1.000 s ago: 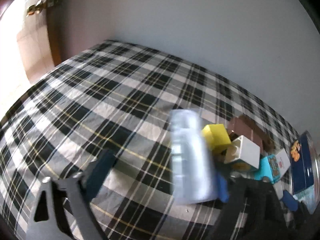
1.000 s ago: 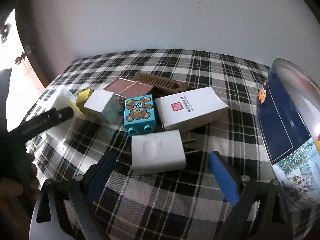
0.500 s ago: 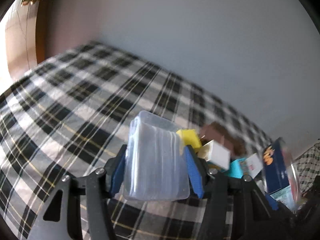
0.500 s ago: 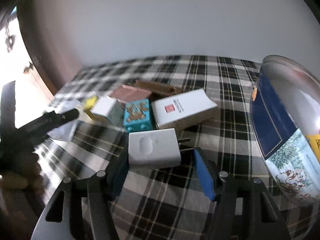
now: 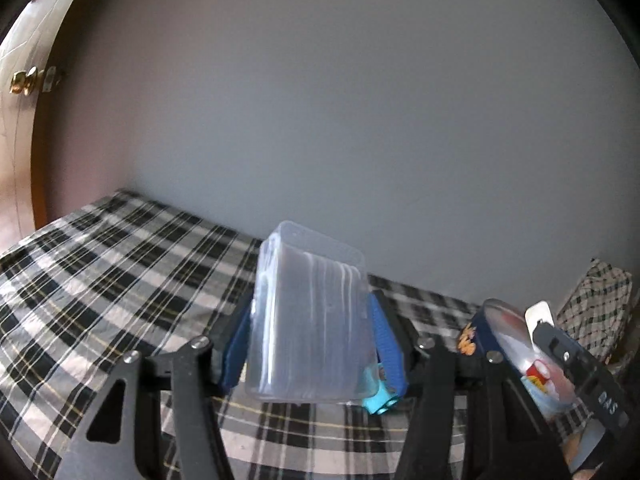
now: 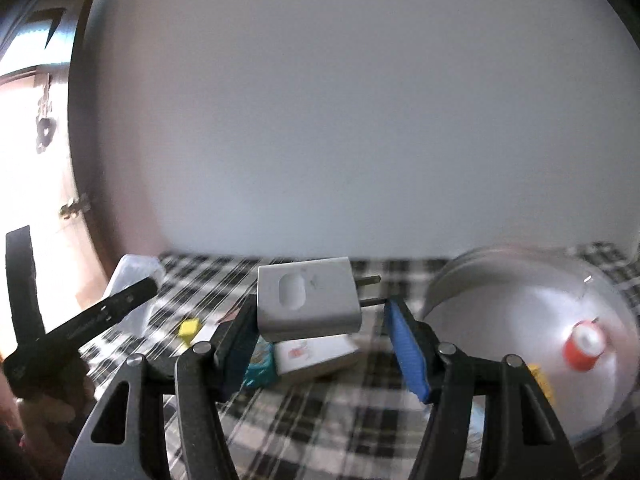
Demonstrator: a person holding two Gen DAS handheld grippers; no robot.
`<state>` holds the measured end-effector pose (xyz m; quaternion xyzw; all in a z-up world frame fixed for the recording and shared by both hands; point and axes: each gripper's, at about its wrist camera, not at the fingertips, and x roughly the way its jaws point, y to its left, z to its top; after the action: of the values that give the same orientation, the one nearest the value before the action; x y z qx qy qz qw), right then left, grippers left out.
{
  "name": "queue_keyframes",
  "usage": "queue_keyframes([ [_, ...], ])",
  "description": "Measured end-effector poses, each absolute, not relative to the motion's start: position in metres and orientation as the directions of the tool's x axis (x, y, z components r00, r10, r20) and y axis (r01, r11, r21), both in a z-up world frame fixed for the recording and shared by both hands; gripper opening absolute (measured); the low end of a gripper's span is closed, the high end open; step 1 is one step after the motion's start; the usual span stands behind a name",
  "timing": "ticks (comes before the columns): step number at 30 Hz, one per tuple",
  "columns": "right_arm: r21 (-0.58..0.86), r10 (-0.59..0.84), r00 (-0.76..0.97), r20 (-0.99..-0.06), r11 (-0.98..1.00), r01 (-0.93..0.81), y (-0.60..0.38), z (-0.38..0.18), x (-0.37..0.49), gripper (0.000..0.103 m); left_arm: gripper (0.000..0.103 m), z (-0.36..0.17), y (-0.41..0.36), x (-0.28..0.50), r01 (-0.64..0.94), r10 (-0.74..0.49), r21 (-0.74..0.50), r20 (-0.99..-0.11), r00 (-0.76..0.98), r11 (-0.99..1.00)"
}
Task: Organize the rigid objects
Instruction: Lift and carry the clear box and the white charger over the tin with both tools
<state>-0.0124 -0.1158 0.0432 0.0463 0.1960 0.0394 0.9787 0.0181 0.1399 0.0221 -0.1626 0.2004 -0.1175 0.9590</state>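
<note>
Motion blur smears the checked cloth (image 6: 320,420); the tin (image 6: 560,340) runs off-frame.

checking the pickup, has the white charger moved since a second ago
Yes. The white charger lay on the plaid cloth before; now it is up off the cloth in the right claw, above the white box.

Home room, plaid-covered bed (image 5: 100,280), wooden door (image 5: 16,128)

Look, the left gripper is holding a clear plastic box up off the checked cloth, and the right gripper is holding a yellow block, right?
Not quite. The right gripper holds a white plug-in charger, not a yellow block, as the right wrist view shows. The left gripper does hold the clear plastic box above the checked cloth.
</note>
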Motion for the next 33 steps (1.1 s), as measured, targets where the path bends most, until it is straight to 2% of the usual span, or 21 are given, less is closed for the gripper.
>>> queue_keyframes([
  [5, 0.06, 0.052, 0.938, -0.342, 0.998, -0.033, -0.133, 0.048, -0.018, 0.065, 0.056, 0.027, 0.129, 0.007, 0.163, -0.289, -0.376, -0.308, 0.906, 0.912],
  [13, -0.099, -0.039, 0.968, -0.248, 0.995, 0.015, -0.141, 0.05, -0.032, 0.065, 0.055, 0.039, 0.1, -0.01, 0.199, -0.3, -0.352, -0.261, 0.917, 0.914],
  [33, -0.03, -0.157, 0.967, -0.201, 0.988, 0.154, -0.222, 0.067, -0.041, 0.065, 0.056, 0.057, 0.008, -0.022, 0.332, -0.423, -0.356, -0.22, 0.879, 0.874],
])
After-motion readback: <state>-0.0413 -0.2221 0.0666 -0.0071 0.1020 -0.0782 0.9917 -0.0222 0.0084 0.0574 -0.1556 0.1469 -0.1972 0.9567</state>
